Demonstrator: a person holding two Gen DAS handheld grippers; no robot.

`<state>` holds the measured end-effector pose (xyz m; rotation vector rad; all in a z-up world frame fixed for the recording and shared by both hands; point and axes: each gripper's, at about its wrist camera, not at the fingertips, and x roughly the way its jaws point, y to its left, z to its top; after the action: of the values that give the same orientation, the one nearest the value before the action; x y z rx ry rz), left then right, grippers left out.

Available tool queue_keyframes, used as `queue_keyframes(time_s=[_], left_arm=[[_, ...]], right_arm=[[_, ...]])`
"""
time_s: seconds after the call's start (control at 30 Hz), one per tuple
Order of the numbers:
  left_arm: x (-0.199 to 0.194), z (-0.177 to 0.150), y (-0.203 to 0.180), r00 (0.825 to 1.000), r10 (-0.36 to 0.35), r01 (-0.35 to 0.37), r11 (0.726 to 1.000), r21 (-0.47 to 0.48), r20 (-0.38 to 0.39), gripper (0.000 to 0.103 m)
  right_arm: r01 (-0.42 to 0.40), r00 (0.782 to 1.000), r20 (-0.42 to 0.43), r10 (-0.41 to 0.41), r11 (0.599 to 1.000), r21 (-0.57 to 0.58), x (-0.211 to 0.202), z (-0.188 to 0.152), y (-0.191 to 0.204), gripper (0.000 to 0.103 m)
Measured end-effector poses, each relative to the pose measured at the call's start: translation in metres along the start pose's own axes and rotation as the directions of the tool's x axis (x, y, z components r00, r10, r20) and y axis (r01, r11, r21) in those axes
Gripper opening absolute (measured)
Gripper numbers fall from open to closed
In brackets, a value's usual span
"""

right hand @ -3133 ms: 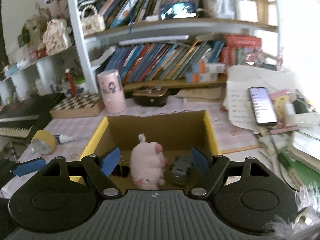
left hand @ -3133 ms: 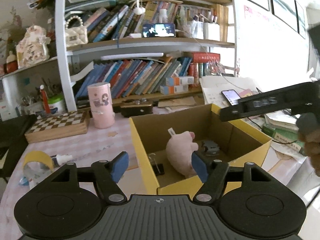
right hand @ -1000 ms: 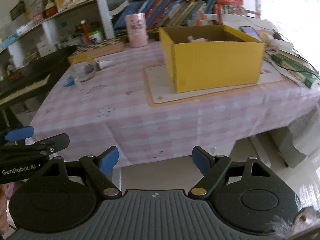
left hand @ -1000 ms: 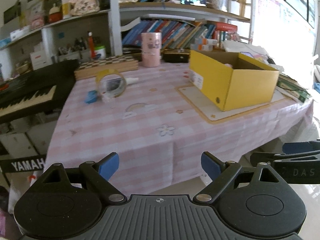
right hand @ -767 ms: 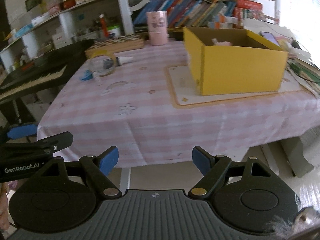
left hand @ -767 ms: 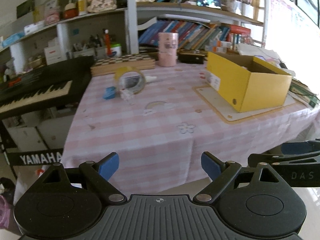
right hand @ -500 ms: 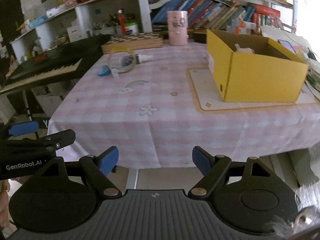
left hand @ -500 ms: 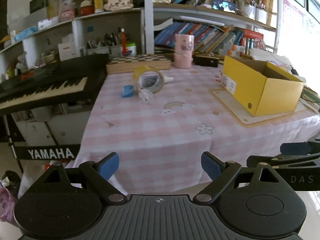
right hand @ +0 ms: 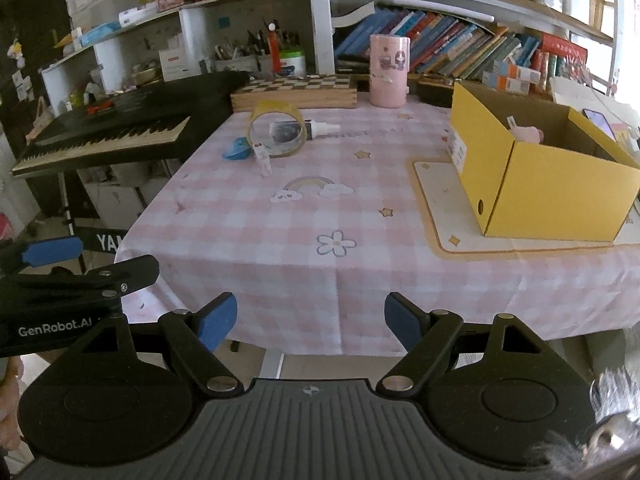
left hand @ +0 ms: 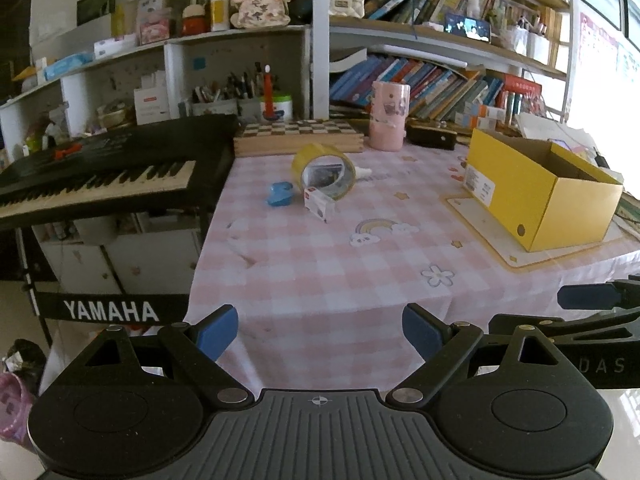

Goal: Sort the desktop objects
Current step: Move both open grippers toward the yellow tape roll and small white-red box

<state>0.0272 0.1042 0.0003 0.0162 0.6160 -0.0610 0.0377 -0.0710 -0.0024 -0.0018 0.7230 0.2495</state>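
— Both grippers have drawn back from over the yellow box (right hand: 560,184) to beyond the table's near edge; the left gripper (left hand: 320,330) and the right gripper (right hand: 308,318) both hang with jaws apart and nothing between them.

— What remains to sort?

— A yellow tape roll (left hand: 324,172) stands on edge at the far left of the table, a small white carton (left hand: 319,203) touching its front, a blue clip (left hand: 279,195) just beside it, a white tube (right hand: 322,127) behind; a pink plush (right hand: 524,133) already lies in the box.

— How would the roll handle?

— Probably light and stiff, though inclined to roll; pinching across its band through the hole looks safest; the carton is likely light and crushable, best taken across its narrow sides.

— And the surroundings?

— A pink checked tablecloth (right hand: 304,216) covers the table, soft and liable to ruck; a black keyboard (left hand: 100,176) stands to the left, crowded bookshelves (left hand: 440,76) behind, a chessboard (left hand: 298,136) and pink cup (left hand: 388,120) at the back.
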Motion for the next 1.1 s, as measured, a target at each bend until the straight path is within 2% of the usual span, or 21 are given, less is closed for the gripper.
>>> queue_keyframes(time_s=[0.63,1.1], left_arm=[[0.014,0.006,0.005,0.999,0.033,-0.033,0.999,-0.01,-0.012,0.092],[0.057,0.024,-0.002,0.997,0.051,-0.053,0.998,-0.037,-0.061,0.092]], right_arm=[[-0.031,1.0,-0.004,0.031,0.999,-0.011,0.018,0.013,0.001,0.08],[-0.05,0.997,-0.058,0.049,0.998,-0.024,0.058,0.039,-0.02,0.08]])
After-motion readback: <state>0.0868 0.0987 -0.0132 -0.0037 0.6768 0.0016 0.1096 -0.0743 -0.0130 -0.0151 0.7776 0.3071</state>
